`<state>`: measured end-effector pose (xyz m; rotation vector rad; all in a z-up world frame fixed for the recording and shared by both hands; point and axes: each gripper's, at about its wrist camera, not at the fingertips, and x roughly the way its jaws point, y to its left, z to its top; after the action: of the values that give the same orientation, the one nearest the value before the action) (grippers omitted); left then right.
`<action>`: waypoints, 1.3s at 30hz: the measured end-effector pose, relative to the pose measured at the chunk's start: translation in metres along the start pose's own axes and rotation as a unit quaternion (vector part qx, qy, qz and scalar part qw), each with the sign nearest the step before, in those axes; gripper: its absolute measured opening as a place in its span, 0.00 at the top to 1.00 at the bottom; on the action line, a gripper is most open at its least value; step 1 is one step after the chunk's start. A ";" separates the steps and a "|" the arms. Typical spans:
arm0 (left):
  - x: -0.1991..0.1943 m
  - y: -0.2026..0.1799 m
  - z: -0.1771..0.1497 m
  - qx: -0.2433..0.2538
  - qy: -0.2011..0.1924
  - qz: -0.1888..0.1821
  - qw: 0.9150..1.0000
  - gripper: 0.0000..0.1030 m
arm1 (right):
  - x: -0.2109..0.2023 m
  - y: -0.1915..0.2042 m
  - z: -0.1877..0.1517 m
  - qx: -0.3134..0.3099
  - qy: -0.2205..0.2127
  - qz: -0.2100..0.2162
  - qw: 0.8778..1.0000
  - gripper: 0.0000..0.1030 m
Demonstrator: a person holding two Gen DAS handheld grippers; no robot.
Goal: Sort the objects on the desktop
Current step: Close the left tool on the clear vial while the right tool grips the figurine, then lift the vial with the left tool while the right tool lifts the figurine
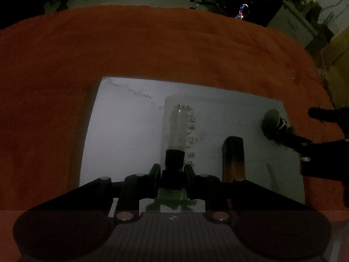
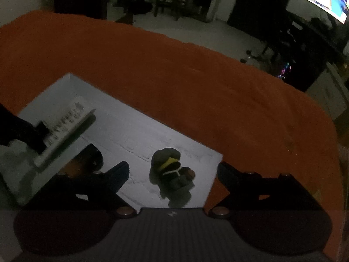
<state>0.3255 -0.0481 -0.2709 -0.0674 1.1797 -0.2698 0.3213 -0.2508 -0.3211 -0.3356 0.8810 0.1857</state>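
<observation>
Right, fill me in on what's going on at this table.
Someone is sorting small things on a white board laid over an orange cloth, holding a gripper in each hand. The left gripper is shut on a clear ruler, which sits lifted and tilted in the right view. The right gripper is open, its fingers either side of a small toy figure lying on the board. A dark-and-orange stick lies beside the ruler.
</observation>
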 end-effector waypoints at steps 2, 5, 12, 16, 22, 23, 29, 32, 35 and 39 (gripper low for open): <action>0.000 0.002 -0.004 -0.006 0.000 -0.001 1.000 0.81 | 0.011 0.005 0.000 -0.017 0.005 -0.011 1.000 0.19; -0.001 0.006 -0.009 -0.009 0.004 0.000 1.000 0.81 | 0.027 0.011 -0.003 -0.040 0.019 0.002 0.999 0.52; -0.013 0.012 0.004 -0.022 -0.011 0.010 1.000 0.59 | 0.002 -0.011 0.001 -0.018 0.060 0.044 0.997 0.70; -0.009 0.005 0.013 -0.009 -0.014 0.024 1.000 0.53 | -0.026 -0.035 -0.001 0.045 0.078 0.049 0.995 0.70; 0.004 0.001 0.018 -0.013 0.002 0.028 1.000 0.53 | -0.072 -0.059 -0.009 0.107 0.080 0.050 0.990 0.70; 0.005 0.002 0.020 -0.014 0.004 0.034 0.999 0.53 | -0.080 -0.061 -0.011 0.115 0.079 0.051 0.989 0.69; 0.012 0.020 0.024 -0.050 0.019 0.052 0.997 0.53 | -0.120 -0.048 -0.021 0.146 0.053 0.072 0.985 0.70; 0.017 0.024 0.025 -0.051 0.017 0.047 0.997 0.58 | -0.140 -0.039 -0.024 0.153 0.046 0.085 0.983 0.69; 0.021 0.021 0.024 -0.043 0.021 0.049 0.998 0.68 | -0.155 -0.033 -0.025 0.158 0.042 0.098 0.982 0.70; 0.021 0.018 0.022 -0.019 0.021 0.057 0.998 0.84 | -0.172 -0.028 -0.028 0.157 0.034 0.107 0.981 0.70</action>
<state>0.3566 -0.0375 -0.2849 -0.0270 1.2250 -0.1484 0.2020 -0.2912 -0.1974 0.0491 0.9974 0.2303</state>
